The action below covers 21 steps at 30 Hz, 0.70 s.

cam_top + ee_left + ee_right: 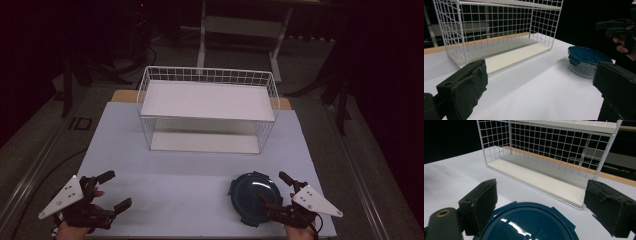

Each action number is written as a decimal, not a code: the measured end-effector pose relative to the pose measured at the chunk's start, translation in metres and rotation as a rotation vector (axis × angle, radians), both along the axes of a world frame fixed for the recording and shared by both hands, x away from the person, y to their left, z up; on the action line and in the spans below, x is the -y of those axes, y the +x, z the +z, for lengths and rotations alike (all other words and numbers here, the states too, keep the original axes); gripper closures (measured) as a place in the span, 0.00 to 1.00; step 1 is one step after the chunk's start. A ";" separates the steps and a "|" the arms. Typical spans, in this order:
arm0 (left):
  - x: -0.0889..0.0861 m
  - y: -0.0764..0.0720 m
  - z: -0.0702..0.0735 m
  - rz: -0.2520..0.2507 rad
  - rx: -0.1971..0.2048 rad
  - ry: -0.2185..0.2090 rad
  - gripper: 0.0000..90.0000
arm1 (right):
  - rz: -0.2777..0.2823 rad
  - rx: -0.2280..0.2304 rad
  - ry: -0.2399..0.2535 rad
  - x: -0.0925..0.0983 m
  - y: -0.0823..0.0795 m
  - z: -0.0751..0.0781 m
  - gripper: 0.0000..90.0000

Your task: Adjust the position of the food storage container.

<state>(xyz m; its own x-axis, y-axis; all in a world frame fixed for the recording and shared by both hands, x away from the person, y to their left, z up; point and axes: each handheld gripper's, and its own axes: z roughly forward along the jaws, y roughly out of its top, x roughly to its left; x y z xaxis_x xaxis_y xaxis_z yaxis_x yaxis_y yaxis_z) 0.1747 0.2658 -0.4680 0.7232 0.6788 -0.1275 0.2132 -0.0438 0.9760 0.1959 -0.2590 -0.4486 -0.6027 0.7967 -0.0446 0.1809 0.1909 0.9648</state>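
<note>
A round container with a dark blue clip-on lid (254, 196) is seen standing on the white table (190, 175), near its front edge and toward the front right corner. The right gripper (280, 192) is held at that corner by a hand (300, 231), and its jaws are spread wide, one on either side of the container's right portion; in the right gripper view the blue lid (526, 222) lies low between the two black pads (480, 205), with a gap visible on each side, so nothing is clamped. The left gripper (114, 189) is held near the front left corner, well apart from the container, and its jaws are likewise fully spread with only bare table between them. In the left gripper view the container (587, 60) is shown to have a clear body under the blue lid, and the right gripper (617, 27) is seen above and just beyond it. A white wire rack with two white shelves (207, 107) is set toward the back edge of the table, centred between the sides, with its open side facing the front. The lower shelf (541, 180) and the upper shelf (207, 100) are seen bare.
</note>
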 end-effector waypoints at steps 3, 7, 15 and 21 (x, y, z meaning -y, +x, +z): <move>0.000 0.000 0.001 0.005 0.006 0.000 0.00 | 0.002 -0.001 0.004 0.000 -0.001 0.001 0.13; 0.002 0.000 0.002 -0.001 0.012 -0.010 0.00 | 0.003 0.009 0.015 0.000 -0.005 0.004 0.13; 0.003 0.002 0.004 -0.008 0.026 -0.014 0.00 | 0.048 -0.032 0.027 -0.001 -0.005 0.021 0.13; 0.005 0.003 0.005 -0.023 0.032 -0.010 0.00 | 0.086 -0.088 0.001 0.003 0.000 0.030 0.16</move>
